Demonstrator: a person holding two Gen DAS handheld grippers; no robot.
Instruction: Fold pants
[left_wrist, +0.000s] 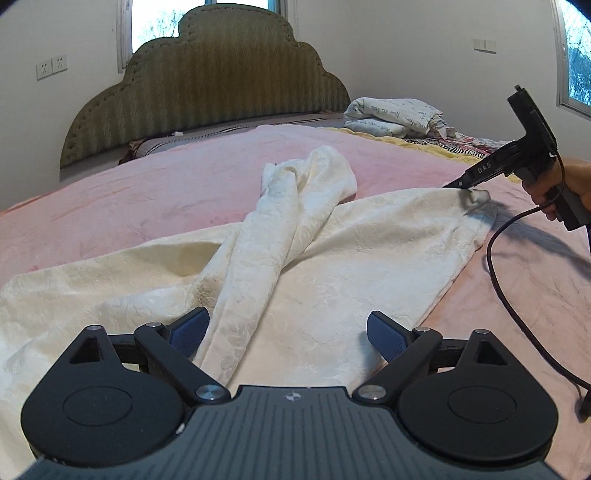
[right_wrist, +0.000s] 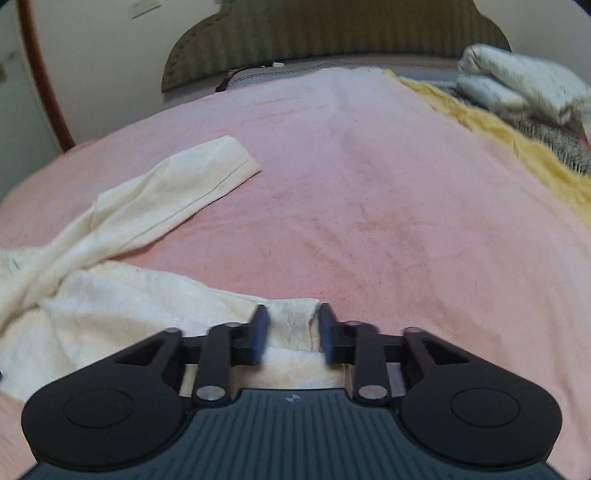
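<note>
Cream pants (left_wrist: 332, 258) lie spread on a pink blanket (left_wrist: 110, 199). One leg (left_wrist: 295, 206) lies twisted across the other and points toward the headboard. My left gripper (left_wrist: 288, 332) hovers over the near part of the pants, open wide, with the twisted leg running beside its left finger and no pad pressing on cloth. My right gripper (left_wrist: 465, 186), held by a hand (left_wrist: 569, 181), pinches the pants' far right corner. In the right wrist view that gripper (right_wrist: 291, 328) has a fold of the pants (right_wrist: 122, 306) between its blue pads, and a loose leg end (right_wrist: 207, 166) lies to the left.
An olive padded headboard (left_wrist: 207, 85) stands at the far end of the bed. Folded printed bedding (left_wrist: 395, 114) and a yellow blanket (right_wrist: 517, 147) lie at the far right. A black cable (left_wrist: 517, 295) hangs from the right gripper across the blanket.
</note>
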